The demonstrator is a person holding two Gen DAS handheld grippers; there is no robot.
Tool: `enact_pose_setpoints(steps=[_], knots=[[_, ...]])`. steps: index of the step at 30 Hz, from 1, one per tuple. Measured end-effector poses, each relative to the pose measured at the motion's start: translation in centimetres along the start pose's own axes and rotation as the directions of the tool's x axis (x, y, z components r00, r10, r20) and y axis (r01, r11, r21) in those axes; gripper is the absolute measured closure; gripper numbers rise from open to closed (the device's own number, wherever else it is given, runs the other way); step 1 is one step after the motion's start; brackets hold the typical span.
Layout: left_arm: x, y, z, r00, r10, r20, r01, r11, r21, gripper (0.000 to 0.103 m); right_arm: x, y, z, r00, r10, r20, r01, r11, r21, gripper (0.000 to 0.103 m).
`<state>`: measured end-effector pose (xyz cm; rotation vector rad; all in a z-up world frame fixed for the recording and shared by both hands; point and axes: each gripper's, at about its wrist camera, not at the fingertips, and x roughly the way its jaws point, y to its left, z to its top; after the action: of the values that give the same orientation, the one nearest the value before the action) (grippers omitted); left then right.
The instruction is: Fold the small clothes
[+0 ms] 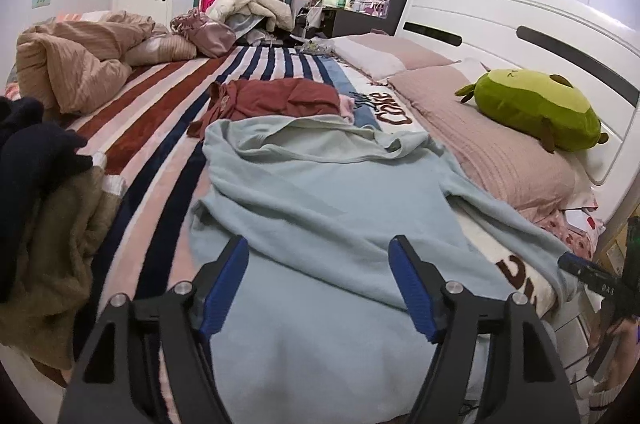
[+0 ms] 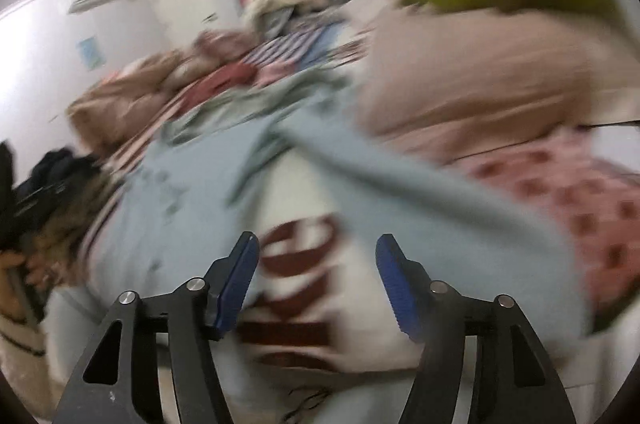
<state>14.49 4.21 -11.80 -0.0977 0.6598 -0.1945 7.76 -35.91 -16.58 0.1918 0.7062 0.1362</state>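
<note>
Pale blue soft knit top (image 1: 320, 207) lies spread on the striped blanket (image 1: 160, 111), long axis from 6 to 12 o'clock. One sleeve runs toward 4 o'clock, nearer the right gripper (image 2: 318, 284). The left gripper (image 1: 318, 284) hovers over the hem. Both stand apart, empty.

Large brown letters are woven into the white blanket (image 2: 304, 288) under the right jaws; "ke" can be made out, partly blurred. Ahead of the left jaws, the same blanket (image 1: 394, 111) shows more brown lettering, not legible.
</note>
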Motion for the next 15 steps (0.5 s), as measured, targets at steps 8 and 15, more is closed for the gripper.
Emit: enact_pose_setpoints(steps=[8,15], knots=[[0.3,-1.9,0.3,1.000,-0.009,-0.015,0.009,1.000,0.015,0.034,0.9,-6.8,-0.4,0.975,-0.222,-0.029,0.222,0.975,-0.006,0.021],[0.5,-3.0,0.4,1.000,-0.006,-0.022,0.007,1.000,0.027,0.034,2.4,-5.1,-1.5,0.954,-0.300,-0.001,0.298,0.948,-0.107,0.051]])
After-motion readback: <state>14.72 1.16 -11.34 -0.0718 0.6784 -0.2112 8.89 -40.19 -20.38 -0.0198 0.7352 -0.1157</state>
